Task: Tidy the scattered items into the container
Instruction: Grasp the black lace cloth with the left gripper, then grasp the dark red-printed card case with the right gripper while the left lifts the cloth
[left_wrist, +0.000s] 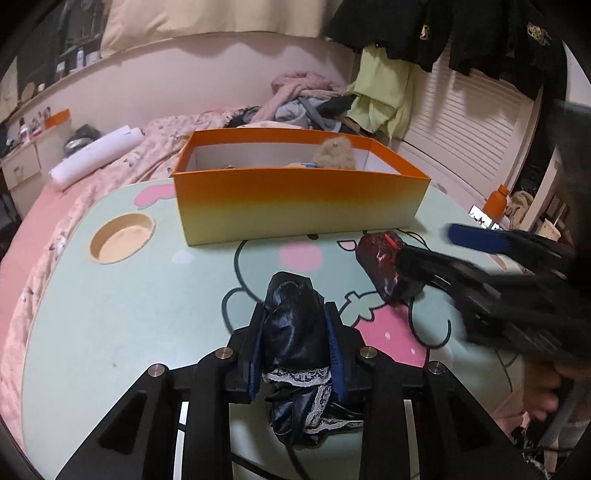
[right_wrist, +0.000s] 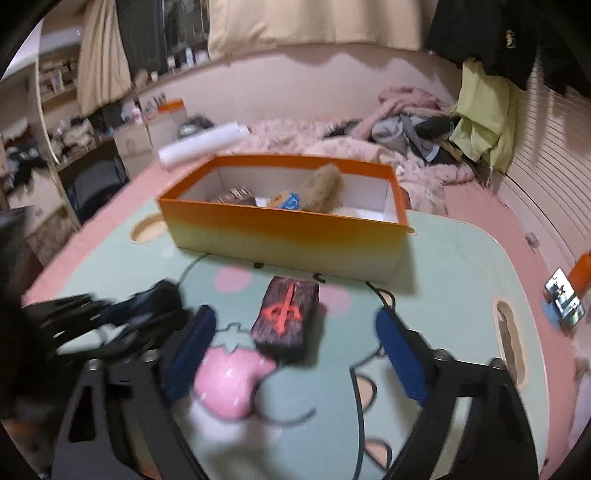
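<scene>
Left gripper (left_wrist: 295, 325): clenched on a crumpled dark satin garment (left_wrist: 295, 332) with white lace trim, which bulges up between the blue pads; its lower end drapes below the jaws onto the surface (left_wrist: 110, 314), a pale-green printed top. Whether the cloth is fully clear of the surface I cannot tell. Orange box (left_wrist: 299, 192): stands open at the far side of the surface, well beyond the held garment; 1 fuzzy tan toy (left_wrist: 334, 151) and some smaller items are already inside. Dark packet with a red mark (right_wrist: 286, 319): lies on the surface between the box and the right gripper (right_wrist: 295, 354), just ahead of the right gripper's fingertips. Right gripper: released, jaws standing wide on either side of the packet's near end, pads not visibly touching it. Step in hand, as I judge it: garment grasped, packet being lined up for a grasp. Next move calls for carrying the garment over the near wall of the box and letting go above the free space left of the toy; the right gripper needs to advance until the packet sits between its pads, then close. Hard to read: right wrist view is motion-blurred, the box's small contents are indistinct, and the box floor is hidden from the left wrist view.
</scene>
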